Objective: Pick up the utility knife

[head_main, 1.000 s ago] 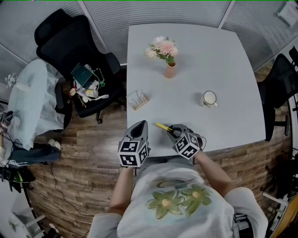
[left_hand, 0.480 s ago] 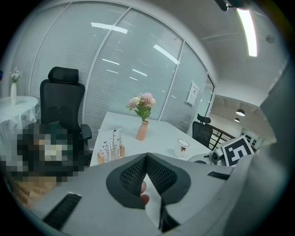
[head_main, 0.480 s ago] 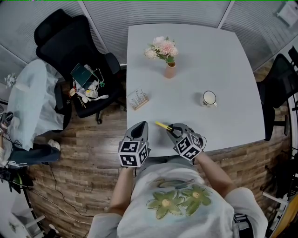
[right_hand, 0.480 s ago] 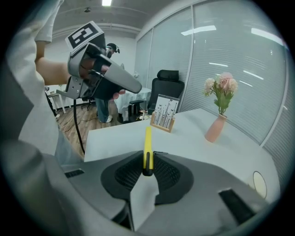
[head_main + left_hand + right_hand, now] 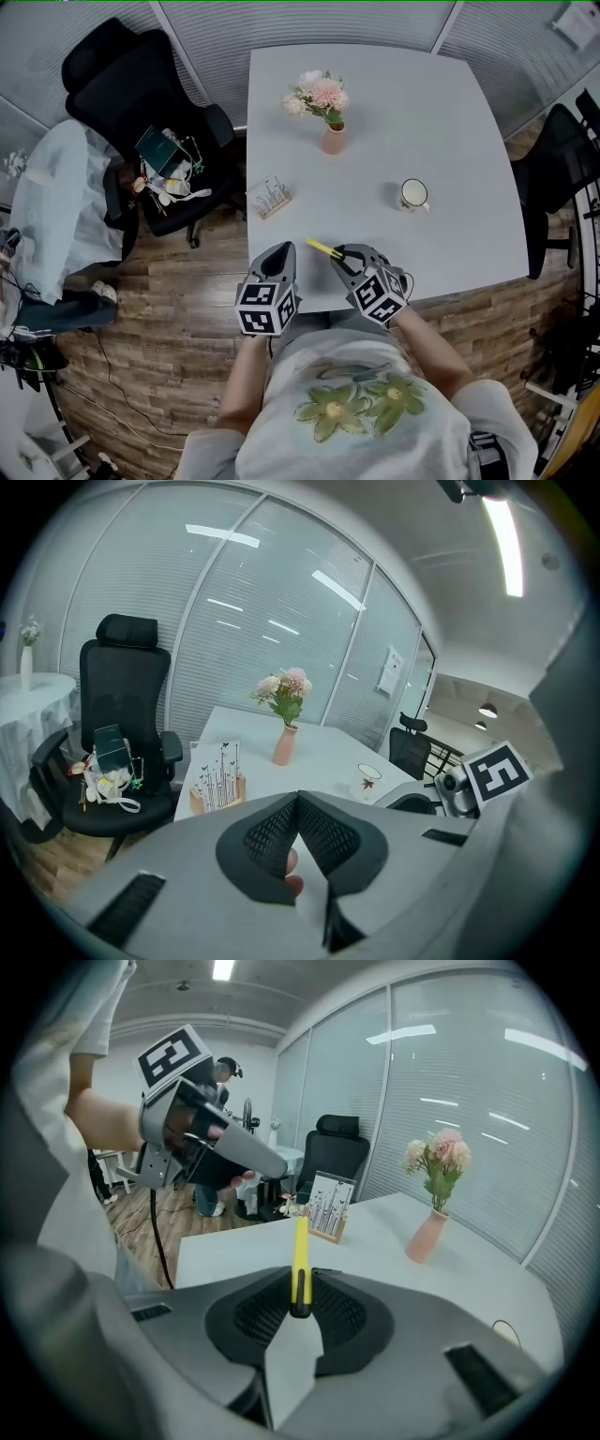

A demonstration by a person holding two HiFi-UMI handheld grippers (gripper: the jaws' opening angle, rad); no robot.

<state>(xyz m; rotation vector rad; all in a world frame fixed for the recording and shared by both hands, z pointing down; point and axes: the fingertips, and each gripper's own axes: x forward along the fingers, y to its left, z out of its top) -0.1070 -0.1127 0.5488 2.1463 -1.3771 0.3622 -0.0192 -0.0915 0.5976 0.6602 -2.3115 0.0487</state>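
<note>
Right tongs pinch a slim yellow utility knife by its end, above the white surface; left tongs closed, empty.

One counter carries one pink vase of flowers, one white mug and one wooden card stand. There is one yellow utility knife. Two grippers show: the left gripper and the right gripper. Two black office chairs stand beside the counter: the left office chair and the right office chair.
</note>
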